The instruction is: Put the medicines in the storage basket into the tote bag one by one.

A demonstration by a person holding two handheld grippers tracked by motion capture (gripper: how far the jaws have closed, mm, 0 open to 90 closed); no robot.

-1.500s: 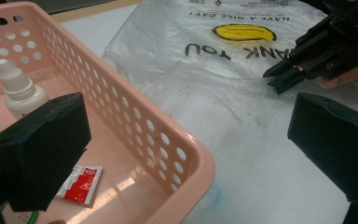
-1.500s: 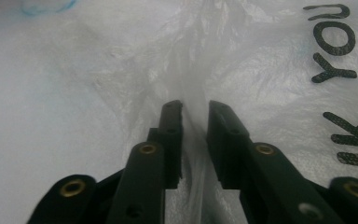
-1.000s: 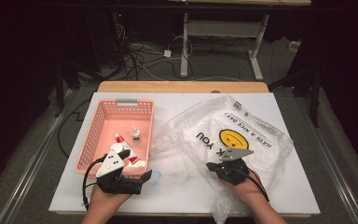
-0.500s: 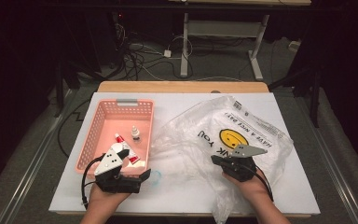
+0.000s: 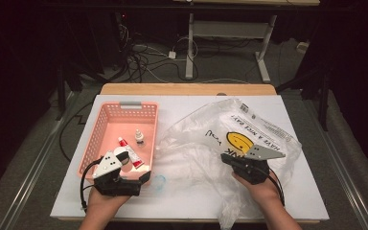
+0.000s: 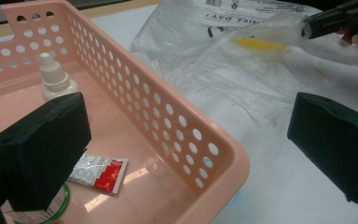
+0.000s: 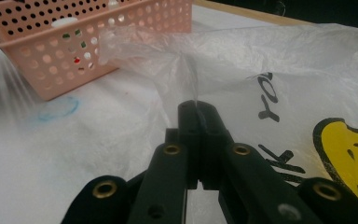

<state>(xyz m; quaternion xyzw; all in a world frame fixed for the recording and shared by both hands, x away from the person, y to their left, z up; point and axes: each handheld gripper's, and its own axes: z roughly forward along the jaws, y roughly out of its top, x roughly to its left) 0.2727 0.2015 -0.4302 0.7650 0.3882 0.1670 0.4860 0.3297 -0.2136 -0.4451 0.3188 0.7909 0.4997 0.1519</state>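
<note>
Right gripper point(image 7: 196, 108), jaws pressed together, pinches a fold of the clear plastic bag point(image 5: 206, 139) lying right of the pink basket point(image 5: 106, 119). Left gripper point(image 6: 186, 154), jaws spread, straddles the basket's near corner. The dropper bottle point(image 6: 55, 79) and sachet point(image 6: 99, 171) remain in the basket; bagging appears barely begun.

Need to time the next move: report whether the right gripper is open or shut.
Shut: the right gripper pinches a fold of the plastic bag.
</note>
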